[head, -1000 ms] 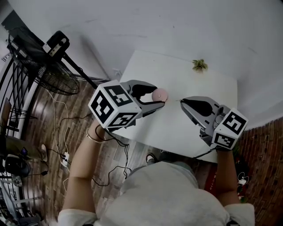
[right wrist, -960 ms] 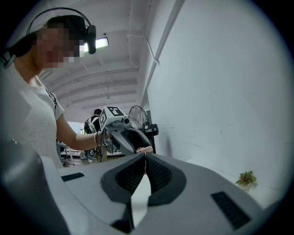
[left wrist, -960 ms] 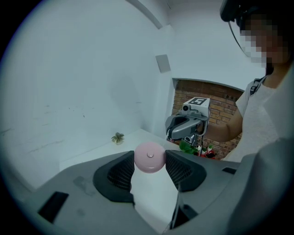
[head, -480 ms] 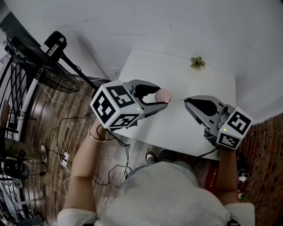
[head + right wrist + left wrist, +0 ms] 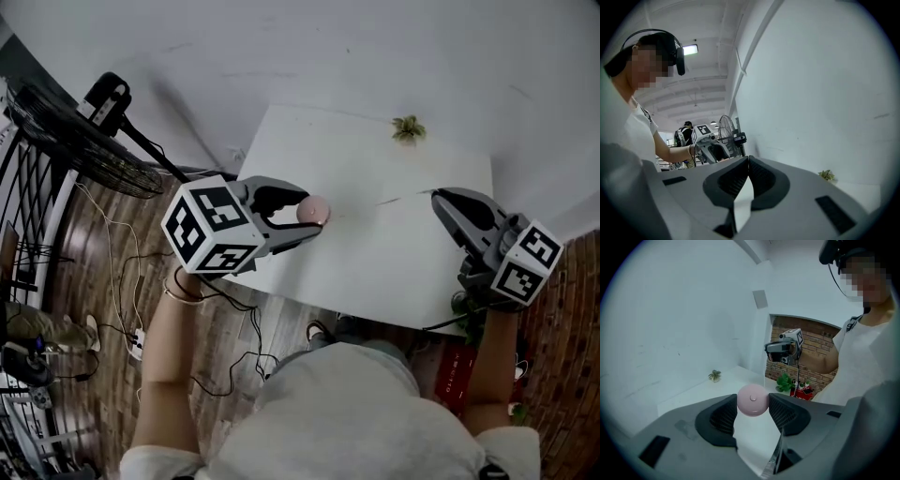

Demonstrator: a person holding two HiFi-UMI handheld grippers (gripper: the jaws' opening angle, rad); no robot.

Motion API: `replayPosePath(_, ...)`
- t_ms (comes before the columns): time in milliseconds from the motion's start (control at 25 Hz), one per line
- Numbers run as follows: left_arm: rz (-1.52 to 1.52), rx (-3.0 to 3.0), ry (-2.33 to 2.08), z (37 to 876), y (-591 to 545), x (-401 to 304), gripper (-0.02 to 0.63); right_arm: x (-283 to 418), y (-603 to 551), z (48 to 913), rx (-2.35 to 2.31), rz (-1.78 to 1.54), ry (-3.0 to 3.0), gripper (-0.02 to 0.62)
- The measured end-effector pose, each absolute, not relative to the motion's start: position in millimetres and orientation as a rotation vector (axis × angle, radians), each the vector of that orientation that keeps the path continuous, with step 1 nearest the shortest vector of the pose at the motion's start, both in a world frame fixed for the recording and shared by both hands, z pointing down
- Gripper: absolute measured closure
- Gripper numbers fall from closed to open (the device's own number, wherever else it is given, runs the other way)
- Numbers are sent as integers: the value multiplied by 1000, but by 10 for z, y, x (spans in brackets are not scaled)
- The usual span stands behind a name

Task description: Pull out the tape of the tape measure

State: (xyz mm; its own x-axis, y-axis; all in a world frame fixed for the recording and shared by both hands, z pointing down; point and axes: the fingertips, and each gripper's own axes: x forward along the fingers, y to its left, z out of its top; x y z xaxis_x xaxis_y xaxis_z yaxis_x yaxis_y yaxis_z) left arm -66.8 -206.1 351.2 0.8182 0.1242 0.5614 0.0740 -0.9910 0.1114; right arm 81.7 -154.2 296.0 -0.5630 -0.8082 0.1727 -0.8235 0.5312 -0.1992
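A round pink tape measure (image 5: 313,210) hangs above the white table (image 5: 375,272), and my left gripper (image 5: 316,212) is shut on it. In the left gripper view the pink case (image 5: 753,400) sits pinched between the two dark pads. A thin pale tape (image 5: 394,199) runs from the case to the right, towards my right gripper (image 5: 437,196). That gripper's jaws are pressed together at the tips (image 5: 748,160) and seem to pinch the tape's end, which is too thin to make out there.
A small potted plant (image 5: 408,128) stands at the table's far edge by the white wall. A floor fan (image 5: 66,131) and loose cables (image 5: 122,272) lie off the table's left side. A brick wall (image 5: 806,341) rises to the right.
My right gripper has moved to the right, away from the left one, and the gap between them has widened. A longer stretch of thin tape shows between them. The left gripper still holds the pink case.
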Motion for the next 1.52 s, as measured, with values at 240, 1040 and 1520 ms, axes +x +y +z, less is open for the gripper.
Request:
replayPosePath(240,866,2902,173,3518,-2076,-663,390,899,-1533,2980,1460,403,-2672,590)
replayPosePath(1040,883,2827,225,3727,-2085,-495,390,1084,-1590,3223,1489,500,-2652,589)
replayPosePath(1520,1011,2854,192,4264,-2327,-145,390,1374,-1696,3698,1551,619,-2612,589)
